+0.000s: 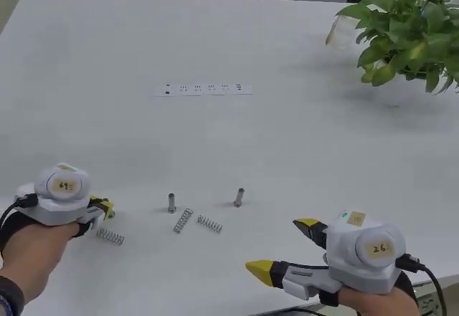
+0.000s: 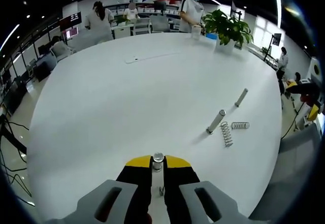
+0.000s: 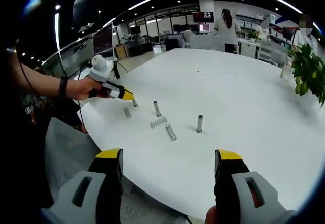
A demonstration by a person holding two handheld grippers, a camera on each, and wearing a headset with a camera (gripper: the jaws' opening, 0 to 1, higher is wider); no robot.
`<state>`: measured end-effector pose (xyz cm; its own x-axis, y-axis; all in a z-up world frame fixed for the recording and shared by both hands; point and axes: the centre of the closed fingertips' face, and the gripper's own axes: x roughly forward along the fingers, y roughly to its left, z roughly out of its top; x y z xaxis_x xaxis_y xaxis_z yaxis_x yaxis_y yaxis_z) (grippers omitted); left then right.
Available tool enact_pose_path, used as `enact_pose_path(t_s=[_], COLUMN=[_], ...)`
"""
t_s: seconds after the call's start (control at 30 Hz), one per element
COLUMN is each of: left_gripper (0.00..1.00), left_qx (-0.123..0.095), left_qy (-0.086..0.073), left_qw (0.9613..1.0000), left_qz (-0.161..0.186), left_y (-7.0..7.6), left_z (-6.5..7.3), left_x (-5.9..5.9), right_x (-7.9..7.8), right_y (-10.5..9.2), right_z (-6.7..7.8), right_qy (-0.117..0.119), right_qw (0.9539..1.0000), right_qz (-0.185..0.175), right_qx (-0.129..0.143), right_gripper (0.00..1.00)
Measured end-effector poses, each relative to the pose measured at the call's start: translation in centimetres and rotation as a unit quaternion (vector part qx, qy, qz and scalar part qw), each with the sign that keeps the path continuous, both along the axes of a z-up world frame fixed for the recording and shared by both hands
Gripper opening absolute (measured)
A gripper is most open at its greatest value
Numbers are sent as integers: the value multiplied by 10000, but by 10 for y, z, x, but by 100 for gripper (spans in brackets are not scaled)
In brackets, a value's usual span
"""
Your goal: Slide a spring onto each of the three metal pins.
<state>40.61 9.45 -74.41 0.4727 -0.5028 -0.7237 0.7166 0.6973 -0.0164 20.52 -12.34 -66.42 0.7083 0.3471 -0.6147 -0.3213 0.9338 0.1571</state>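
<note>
Left tool clamped on short silver metal pin, low over white table. Right tool wide open, empty. Small coiled steel spring lies just beside pin; best to grip one end, align with pin, slide on.

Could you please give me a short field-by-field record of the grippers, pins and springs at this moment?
left gripper: shut on one metal pin
right gripper: open, holding nothing
standing pins: two, upright on the table, both bare
springs: three, lying loose on the table
progress: no spring on any pin yet
</note>
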Motion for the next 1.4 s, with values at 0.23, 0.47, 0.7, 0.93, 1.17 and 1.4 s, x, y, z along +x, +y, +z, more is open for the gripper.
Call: enact_pose_path(t_s=[0.23,0.47,0.7,0.93,1.17,1.4], left_gripper=[0,4,11,15,17,17], left_qx=[134,121,127,155,111,84], left_qy=[35,111,193,246,264,279], left_qw=[9999,9999,9997,9996,9996,9996], left_qz=[6,11,4,-28,37,-22], left_y=[2,2,4,10,16,24], left_z=[-7,-12,-14,-17,-16,-14], left_x=[-3,-6,-10,-18,-25,-36], right_x=[-1,-2,-1,0,2,4], right_y=[-1,-3,-3,-2,0,3], right_z=[-1,-2,-3,-3,-2,-1], right_qy=[12,23,23,15,-8,-22], right_qw=[10000,10000,10000,10000,10000,10000], right_qz=[-20,-34,-37,-18,17,69], right_qx=[8,12,24,33,40,39], right_gripper=[73,73,73,73,73,73])
